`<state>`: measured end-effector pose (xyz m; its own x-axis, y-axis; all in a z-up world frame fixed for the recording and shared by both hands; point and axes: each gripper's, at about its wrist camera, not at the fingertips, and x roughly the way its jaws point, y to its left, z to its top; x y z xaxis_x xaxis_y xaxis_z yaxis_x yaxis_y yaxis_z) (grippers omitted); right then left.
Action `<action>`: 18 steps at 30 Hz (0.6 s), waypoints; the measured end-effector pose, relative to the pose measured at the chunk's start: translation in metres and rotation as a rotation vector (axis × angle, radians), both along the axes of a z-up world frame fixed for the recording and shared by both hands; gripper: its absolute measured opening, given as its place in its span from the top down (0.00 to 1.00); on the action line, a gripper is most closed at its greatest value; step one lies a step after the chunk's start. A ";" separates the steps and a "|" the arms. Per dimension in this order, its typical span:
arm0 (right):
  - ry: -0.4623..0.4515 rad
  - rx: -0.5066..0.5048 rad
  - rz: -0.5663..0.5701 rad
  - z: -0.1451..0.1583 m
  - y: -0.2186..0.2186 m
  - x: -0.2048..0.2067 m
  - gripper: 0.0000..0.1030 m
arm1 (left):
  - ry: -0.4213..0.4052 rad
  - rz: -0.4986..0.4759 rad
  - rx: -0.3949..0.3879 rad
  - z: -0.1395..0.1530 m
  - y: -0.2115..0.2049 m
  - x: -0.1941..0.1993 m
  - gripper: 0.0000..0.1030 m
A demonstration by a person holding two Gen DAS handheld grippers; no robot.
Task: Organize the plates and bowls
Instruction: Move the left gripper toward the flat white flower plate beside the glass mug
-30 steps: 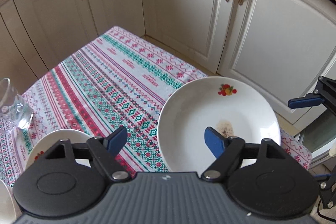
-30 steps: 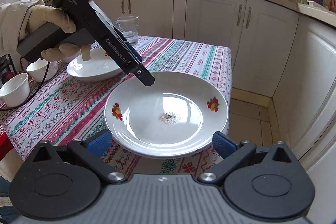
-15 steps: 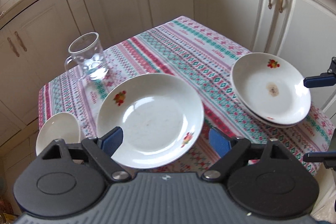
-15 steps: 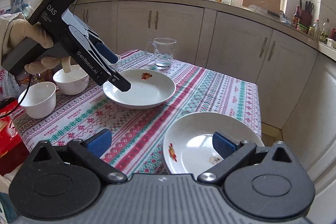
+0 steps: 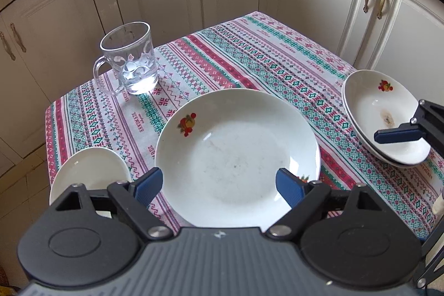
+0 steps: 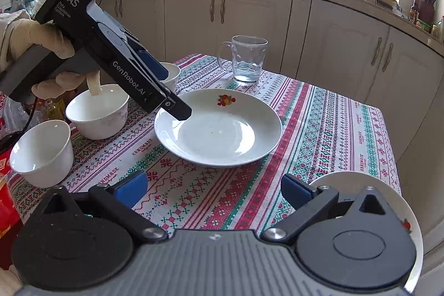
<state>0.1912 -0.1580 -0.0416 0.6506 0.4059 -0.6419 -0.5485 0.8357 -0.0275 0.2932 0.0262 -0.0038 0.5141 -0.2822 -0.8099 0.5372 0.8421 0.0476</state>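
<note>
From the left wrist camera, we look down over our left gripper [image 5: 219, 186], its blue pads spread wide and gripping nothing, hanging over the near rim of the large white plate [image 5: 236, 154], which lies alone in the middle of the patterned tablecloth [image 5: 277, 60]. We take this plate as our landmark. Behind it to the left stands a clear glass mug [image 5: 129, 63]; close beside its near left rim sits a white bowl [image 5: 88, 179], partly hidden by the gripper. Well off to the right, at the table's edge, lies a stack of plates [image 5: 383, 115], one nested in another, the top one stained. One blue finger of our right gripper [image 5: 396, 135] shows over that stack. From the right wrist camera, our right gripper [image 6: 213, 189] has its jaws wide apart and empty, with only tablecloth between them. The large plate [image 6: 219, 129] lies ahead, unmoved by either tool. To its left a gloved hand [image 6: 52, 46] holds the left gripper [image 6: 180, 110], whose tip hovers just over the plate's left rim; whether it touches, we cannot tell. Left of the plate stand three white bowls: the nearest bowl [image 6: 41, 151], a middle bowl [image 6: 97, 113], and a far bowl [image 6: 173, 74] half hidden behind the tool, all separate. The mug [image 6: 247, 60] stands behind the plate, and the stack [image 6: 358, 179] peeks out at lower right. We judge the work partly done: two plates are stacked, while the large plate and the bowls wait to be gathered.
</note>
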 end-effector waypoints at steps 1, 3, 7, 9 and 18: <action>0.011 0.003 -0.001 -0.003 0.003 0.004 0.00 | 0.004 -0.002 0.003 0.000 0.000 0.005 0.15; 0.034 0.010 -0.001 -0.008 0.008 0.010 0.00 | 0.021 -0.001 0.009 -0.002 -0.001 0.015 0.16; 0.074 -0.008 0.009 -0.024 0.020 0.027 0.00 | 0.123 0.040 0.029 -0.012 0.000 0.040 0.20; 0.096 -0.014 0.005 -0.031 0.025 0.035 0.00 | 0.160 0.044 0.059 -0.018 -0.001 0.050 0.22; 0.149 -0.039 -0.006 -0.057 0.033 0.060 0.00 | 0.241 0.014 0.150 -0.030 -0.012 0.078 0.29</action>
<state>0.2514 -0.1250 -0.0984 0.5493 0.3748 -0.7468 -0.5438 0.8390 0.0210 0.3716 0.0141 -0.0342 0.3046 -0.1441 -0.9415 0.5362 0.8429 0.0445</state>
